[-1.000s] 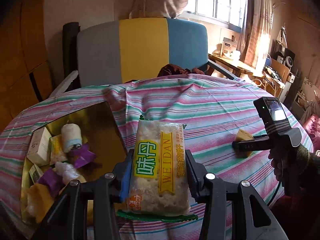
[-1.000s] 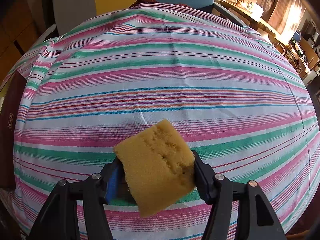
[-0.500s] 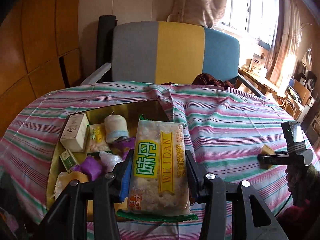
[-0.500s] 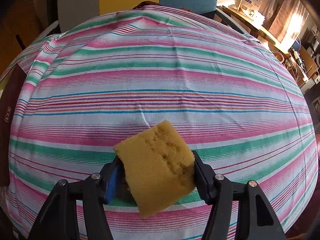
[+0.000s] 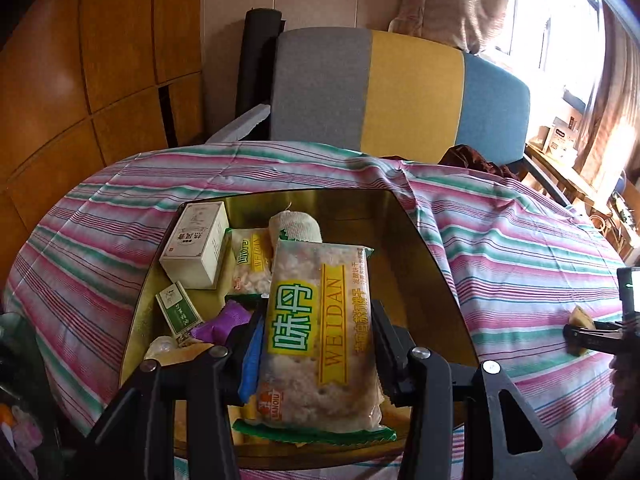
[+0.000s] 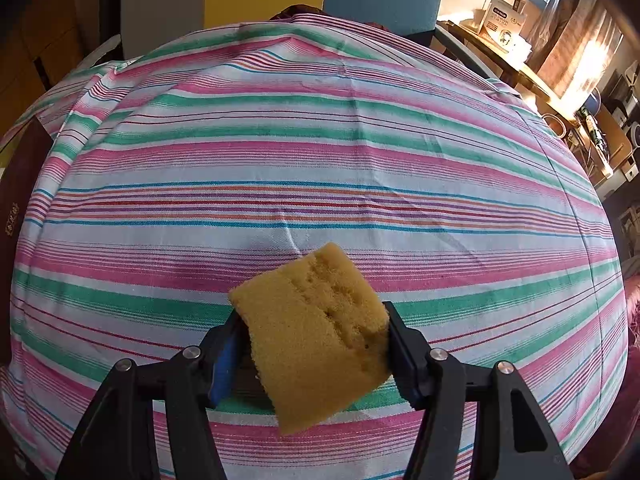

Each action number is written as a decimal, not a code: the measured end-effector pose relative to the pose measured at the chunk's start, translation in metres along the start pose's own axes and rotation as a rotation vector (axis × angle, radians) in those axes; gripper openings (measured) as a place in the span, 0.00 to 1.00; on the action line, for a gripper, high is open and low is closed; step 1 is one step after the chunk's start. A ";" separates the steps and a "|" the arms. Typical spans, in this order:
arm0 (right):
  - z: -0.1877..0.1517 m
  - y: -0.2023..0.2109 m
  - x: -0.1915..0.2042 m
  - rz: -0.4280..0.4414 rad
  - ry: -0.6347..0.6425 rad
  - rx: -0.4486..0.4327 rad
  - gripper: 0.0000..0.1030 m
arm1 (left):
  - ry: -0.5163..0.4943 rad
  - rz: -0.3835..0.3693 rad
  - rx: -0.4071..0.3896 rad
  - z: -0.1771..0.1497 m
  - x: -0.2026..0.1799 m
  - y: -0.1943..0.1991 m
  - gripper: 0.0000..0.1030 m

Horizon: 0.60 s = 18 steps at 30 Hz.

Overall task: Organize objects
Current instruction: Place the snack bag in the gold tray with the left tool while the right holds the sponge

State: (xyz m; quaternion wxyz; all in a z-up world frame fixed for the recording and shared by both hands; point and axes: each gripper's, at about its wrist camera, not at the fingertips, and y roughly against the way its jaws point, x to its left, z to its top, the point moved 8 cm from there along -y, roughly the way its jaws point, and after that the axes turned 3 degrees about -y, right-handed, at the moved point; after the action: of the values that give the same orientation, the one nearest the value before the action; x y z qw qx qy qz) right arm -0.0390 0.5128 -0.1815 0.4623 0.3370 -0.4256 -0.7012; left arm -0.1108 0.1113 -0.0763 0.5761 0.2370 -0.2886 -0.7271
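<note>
Hiding tray [image 5: 424, 240] contents, left gripper [image 5: 318, 344] clamps "WEIDAN" pack [image 5: 320, 332]; right gripper [image 6: 314, 344] clamps sponge [image 6: 316, 336]

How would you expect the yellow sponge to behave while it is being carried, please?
The sponge, pinched in the right tool, looks porous, so probably light and squashy. It sits tilted between the pads, so it may twist. Its rough surface likely resists slipping.

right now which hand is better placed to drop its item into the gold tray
Left. The left gripper holds the cracker packet right over the gold tray. The right gripper holds the sponge over bare striped tablecloth, away from the tray.
</note>
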 end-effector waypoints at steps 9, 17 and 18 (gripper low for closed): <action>0.002 -0.002 0.000 -0.011 0.019 -0.006 0.61 | 0.009 0.035 0.044 -0.005 0.014 -0.028 0.46; 0.005 -0.002 -0.001 -0.019 0.032 -0.010 0.61 | -0.002 0.055 0.104 -0.012 0.020 -0.056 0.46; 0.005 -0.002 -0.001 -0.019 0.032 -0.010 0.61 | -0.001 0.056 0.110 -0.014 0.021 -0.059 0.47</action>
State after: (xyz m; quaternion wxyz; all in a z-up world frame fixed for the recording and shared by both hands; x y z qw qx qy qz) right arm -0.0435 0.5157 -0.1816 0.4640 0.3501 -0.4114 -0.7021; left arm -0.1468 0.0989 -0.1275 0.5822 0.2597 -0.3349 -0.6939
